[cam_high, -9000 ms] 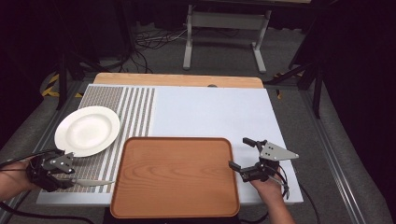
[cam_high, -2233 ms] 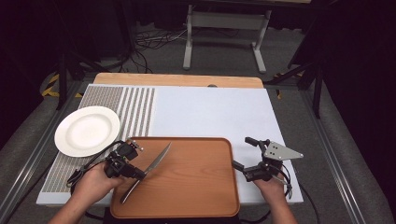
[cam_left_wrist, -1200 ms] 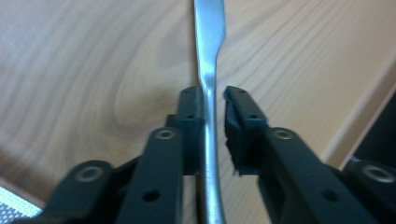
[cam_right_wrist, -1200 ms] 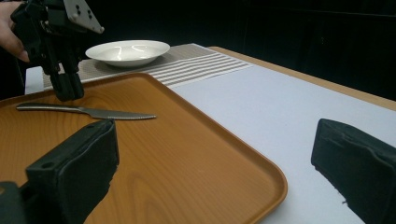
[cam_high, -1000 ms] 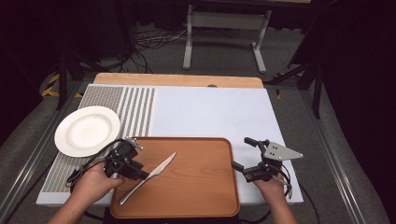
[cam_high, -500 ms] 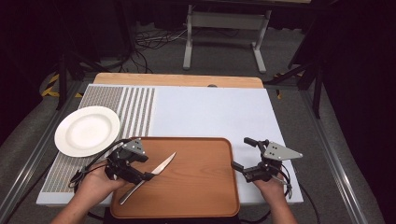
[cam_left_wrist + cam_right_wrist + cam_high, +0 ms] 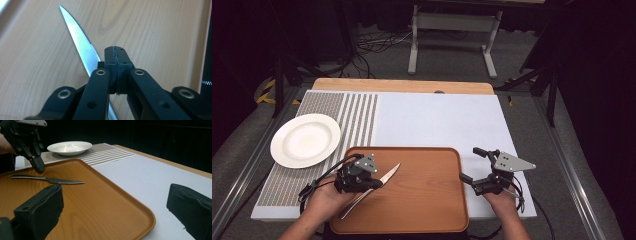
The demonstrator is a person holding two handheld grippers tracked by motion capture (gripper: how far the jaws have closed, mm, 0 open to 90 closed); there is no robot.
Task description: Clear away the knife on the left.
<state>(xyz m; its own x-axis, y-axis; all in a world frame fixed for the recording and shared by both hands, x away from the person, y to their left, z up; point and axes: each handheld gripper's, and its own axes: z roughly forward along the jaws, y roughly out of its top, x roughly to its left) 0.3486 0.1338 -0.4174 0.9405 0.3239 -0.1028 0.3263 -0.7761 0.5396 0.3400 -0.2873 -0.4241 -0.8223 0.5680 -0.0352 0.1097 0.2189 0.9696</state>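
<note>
While the serrated steel knife (image 7: 81, 47) lies on the wooden tray (image 7: 422, 200), left claw (image 7: 117, 53) closed empty, right claw (image 7: 112, 205) apart

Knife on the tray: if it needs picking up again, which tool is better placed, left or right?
Left, most likely. The left tool hangs right over the knife on the wooden tray, its jaws shut and empty beside the blade. The right tool sits open off the tray's right edge, farther away.

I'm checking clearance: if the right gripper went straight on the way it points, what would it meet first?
Probably the tray's raised rim, then the knife farther on; the right gripper stands open, and its height is unclear.
</note>
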